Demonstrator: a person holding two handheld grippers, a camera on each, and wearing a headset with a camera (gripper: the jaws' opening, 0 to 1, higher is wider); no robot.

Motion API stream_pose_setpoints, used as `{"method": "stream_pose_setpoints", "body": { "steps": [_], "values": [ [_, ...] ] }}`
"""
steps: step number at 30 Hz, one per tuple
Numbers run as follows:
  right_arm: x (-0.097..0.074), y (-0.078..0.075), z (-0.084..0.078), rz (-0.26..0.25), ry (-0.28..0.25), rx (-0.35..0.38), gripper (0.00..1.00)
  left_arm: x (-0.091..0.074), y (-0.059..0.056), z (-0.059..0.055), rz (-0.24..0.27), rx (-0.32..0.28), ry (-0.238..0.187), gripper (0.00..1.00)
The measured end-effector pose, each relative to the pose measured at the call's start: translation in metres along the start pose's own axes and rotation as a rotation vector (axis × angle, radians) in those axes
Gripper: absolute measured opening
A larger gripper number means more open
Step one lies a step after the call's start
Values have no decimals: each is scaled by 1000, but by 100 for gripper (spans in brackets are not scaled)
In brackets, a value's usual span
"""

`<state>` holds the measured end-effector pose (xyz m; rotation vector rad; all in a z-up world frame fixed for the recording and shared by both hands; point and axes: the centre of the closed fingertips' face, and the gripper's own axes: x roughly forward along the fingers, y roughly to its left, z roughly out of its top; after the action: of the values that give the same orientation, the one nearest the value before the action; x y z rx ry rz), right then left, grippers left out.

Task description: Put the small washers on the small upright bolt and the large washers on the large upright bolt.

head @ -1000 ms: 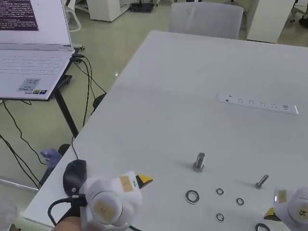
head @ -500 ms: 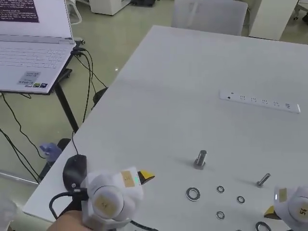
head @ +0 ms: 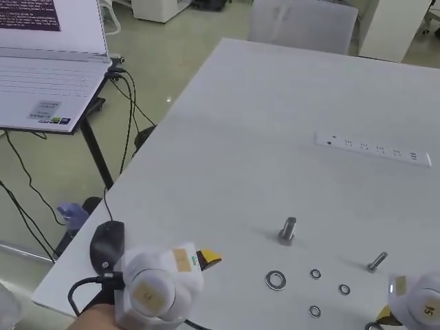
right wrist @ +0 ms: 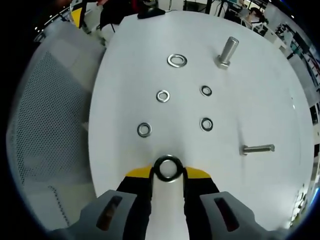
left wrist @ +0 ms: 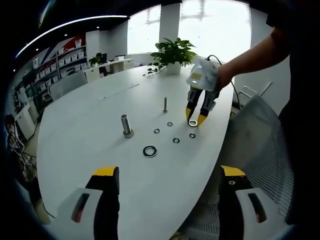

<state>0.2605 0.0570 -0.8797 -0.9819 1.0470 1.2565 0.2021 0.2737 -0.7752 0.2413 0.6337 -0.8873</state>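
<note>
In the head view almost nothing has changed in the last second. The right gripper point(head: 382, 320) has only slid a little toward the near edge of the table point(head: 227, 137), and the held large washer point(head: 375, 327) went with it. The left gripper point(head: 206, 259) hangs over the near edge as before. The large bolt point(head: 287, 230), the small bolt point(head: 377, 261), the second large washer point(head: 276, 280) and three small washers point(head: 315, 274) lie where they lay, a short way in from the near edge. I judge that the grasp is done and the carry to the large bolt is not yet begun; no washer is on a bolt.

In the left gripper view, the left gripper point(left wrist: 168, 172) has its jaws wide apart with nothing between them. Further along the table the right gripper point(left wrist: 196, 112) points down with the held large washer point(left wrist: 192, 121) in its tips. Whether this washer is clear of the table, I cannot tell.

In the right gripper view, the jaws are clamped on the held large washer point(right wrist: 167, 168), close to the near edge. Ahead lie four small washers point(right wrist: 163, 96), beyond them the second large washer point(right wrist: 176, 60) and the large bolt point(right wrist: 227, 51). The small bolt point(right wrist: 257, 148) stands off to one side.
</note>
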Motion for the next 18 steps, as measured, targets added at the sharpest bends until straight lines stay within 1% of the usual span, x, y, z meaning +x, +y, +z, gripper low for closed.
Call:
{"method": "stream_pose_setpoints", "body": {
  "steps": [4, 6, 12, 16, 18],
  "values": [
    [1, -2, 0, 4, 30, 1, 22, 0, -1, 1, -3, -2, -1, 80],
    [0, -1, 0, 7, 49, -26, 21, 0, -2, 2, -3, 0, -3, 79],
    [0, -1, 0, -2, 52, -18, 21, -3, -3, 2, -1, -2, -3, 77],
    [0, -1, 1, 1, 61, -21, 21, -4, -5, -1, -2, -6, 7, 76],
    [0, -2, 1, 1, 54, -15, 21, -4, -6, -2, -2, -5, 7, 76]
  ]
}}
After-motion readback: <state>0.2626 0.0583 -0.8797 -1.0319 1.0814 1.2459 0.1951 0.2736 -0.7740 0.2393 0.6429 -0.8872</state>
